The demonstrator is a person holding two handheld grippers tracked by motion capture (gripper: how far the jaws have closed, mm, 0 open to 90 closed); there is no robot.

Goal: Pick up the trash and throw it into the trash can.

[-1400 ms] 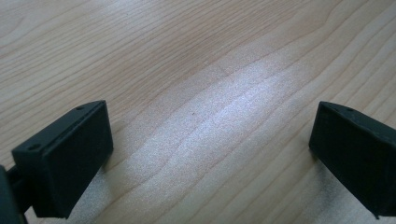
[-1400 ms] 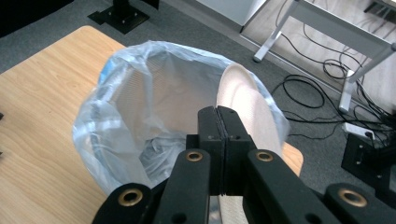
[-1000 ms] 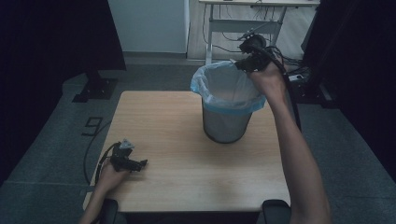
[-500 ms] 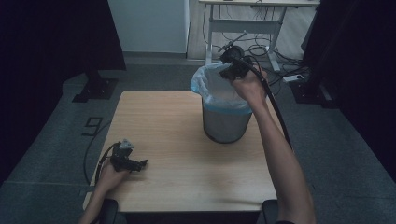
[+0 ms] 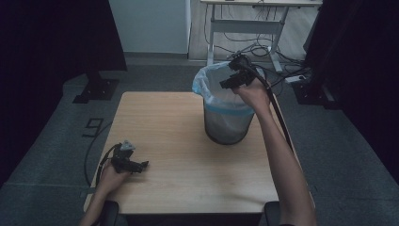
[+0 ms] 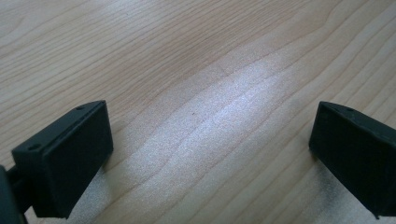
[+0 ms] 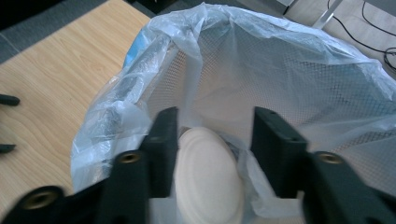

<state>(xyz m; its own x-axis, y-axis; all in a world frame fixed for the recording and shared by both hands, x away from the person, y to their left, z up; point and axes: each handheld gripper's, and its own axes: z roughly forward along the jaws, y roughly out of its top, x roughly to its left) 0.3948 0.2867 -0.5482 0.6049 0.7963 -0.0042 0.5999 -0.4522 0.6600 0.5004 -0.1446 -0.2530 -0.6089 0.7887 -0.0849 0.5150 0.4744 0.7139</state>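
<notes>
A mesh bin lined with a pale blue bag stands at the table's far right. My right gripper hangs over its mouth, pointing down into it. Its jaws have just been opening and stand apart. A white round plate-like disc lies between them inside the bag, close to the left jaw and clear of the right one. My left gripper rests at the table's near left edge. In the left gripper view it is wide open over bare wood, with nothing between the jaws.
The wooden table has bare room between the bin and the left hand. Behind the bin, on the floor, stand a white desk frame and loose cables. A dark stand base sits at the far left.
The right hand has come left and down from behind the bin's right rim to over its mouth. The left hand and gripper have stayed where they were.
</notes>
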